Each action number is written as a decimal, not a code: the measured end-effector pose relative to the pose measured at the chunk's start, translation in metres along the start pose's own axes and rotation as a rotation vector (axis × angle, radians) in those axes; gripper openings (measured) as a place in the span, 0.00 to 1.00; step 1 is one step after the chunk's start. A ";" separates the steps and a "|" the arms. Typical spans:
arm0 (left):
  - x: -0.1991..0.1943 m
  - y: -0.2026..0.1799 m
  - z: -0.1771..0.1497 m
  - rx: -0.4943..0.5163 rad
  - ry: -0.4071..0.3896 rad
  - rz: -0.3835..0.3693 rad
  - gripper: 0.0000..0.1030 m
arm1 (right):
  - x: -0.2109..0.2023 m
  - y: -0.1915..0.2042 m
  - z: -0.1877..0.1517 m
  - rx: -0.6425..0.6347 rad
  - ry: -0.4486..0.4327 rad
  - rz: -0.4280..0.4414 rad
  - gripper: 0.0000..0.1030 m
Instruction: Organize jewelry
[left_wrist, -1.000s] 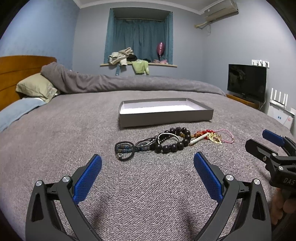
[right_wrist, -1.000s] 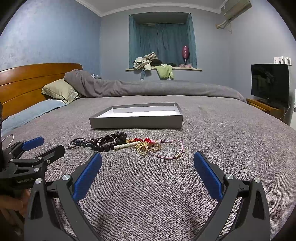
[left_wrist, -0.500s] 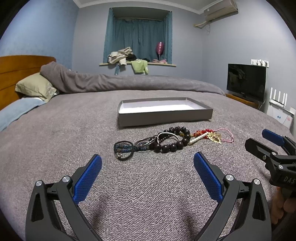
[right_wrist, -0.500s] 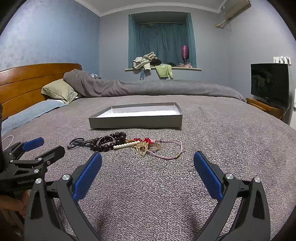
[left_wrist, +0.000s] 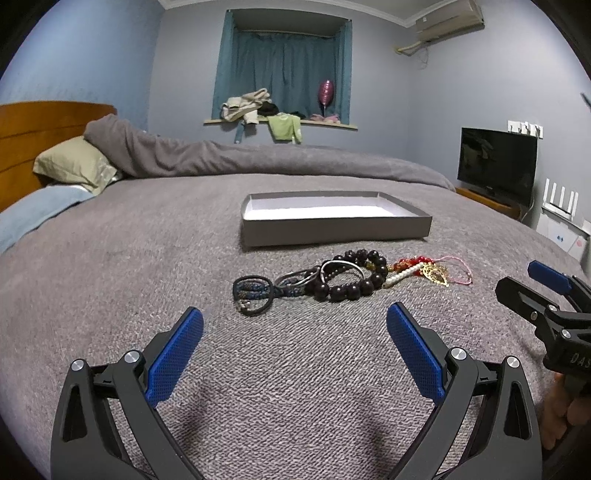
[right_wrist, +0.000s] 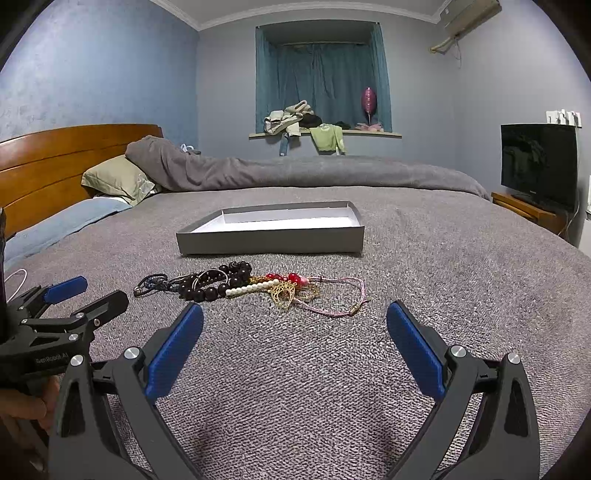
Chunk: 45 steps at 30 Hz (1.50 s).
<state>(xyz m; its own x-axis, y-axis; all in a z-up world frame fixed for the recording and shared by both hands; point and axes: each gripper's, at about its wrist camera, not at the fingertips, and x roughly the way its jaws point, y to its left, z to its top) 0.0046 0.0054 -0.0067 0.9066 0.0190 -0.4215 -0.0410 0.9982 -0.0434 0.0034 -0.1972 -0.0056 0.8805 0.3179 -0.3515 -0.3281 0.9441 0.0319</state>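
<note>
Left claw (left_wrist: 294, 332): jaws spread wide, nothing between the blue pads, hovering low over the grey blanket (left_wrist: 110, 280). Right claw (right_wrist: 294, 332): same, spread and empty, also just above the blanket. Each claw shows at the edge of the other's view, side by side, apart.

Jewelry lies in one tangled row on the blanket at 12 o'clock of both claws, between them and the box (left_wrist: 334, 230). From the left claw: dark braided cord loop (left_wrist: 253, 295) at 11 o'clock, nearest; dark bead bracelet (left_wrist: 354, 278) at 12 to 1; thin metal bangles (left_wrist: 332, 269) lying across it; pearl strand (left_wrist: 400, 277) and red beads (left_wrist: 410, 263) at 1 o'clock. From the right claw: gold leaf pendant (right_wrist: 283, 293) at 12, pink cord (right_wrist: 332, 301) trailing toward 1 o'clock. The box is open, shallow, white inside, looks empty, just beyond the row.

Handling, my guess: all light. Bead bracelet is round and hard, may roll off the pads; pinch across the ring, one pad inside the loop. Cords are soft and limp, will sag; grab at a bunched part. Pendant is thin, flat, probably fragile and hard to lift off the fabric; take its cord instead. Pieces overlap, so lifting one may drag its neighbours. Start at a row end, cord loop for left, pink cord for right.
</note>
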 end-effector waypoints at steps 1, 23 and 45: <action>0.000 0.000 0.000 0.000 0.001 0.000 0.96 | 0.000 0.000 0.000 -0.002 0.000 -0.001 0.95; 0.009 -0.003 0.000 0.030 0.055 0.029 0.96 | 0.007 0.003 0.001 -0.012 0.045 -0.010 0.95; 0.062 0.041 0.033 -0.036 0.358 -0.038 0.94 | 0.069 -0.017 0.032 -0.006 0.385 0.046 0.95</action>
<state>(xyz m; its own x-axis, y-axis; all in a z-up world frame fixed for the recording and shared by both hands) 0.0729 0.0494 -0.0042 0.7039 -0.0460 -0.7089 -0.0302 0.9951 -0.0945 0.0805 -0.1887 -0.0006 0.6723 0.3034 -0.6752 -0.3675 0.9286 0.0513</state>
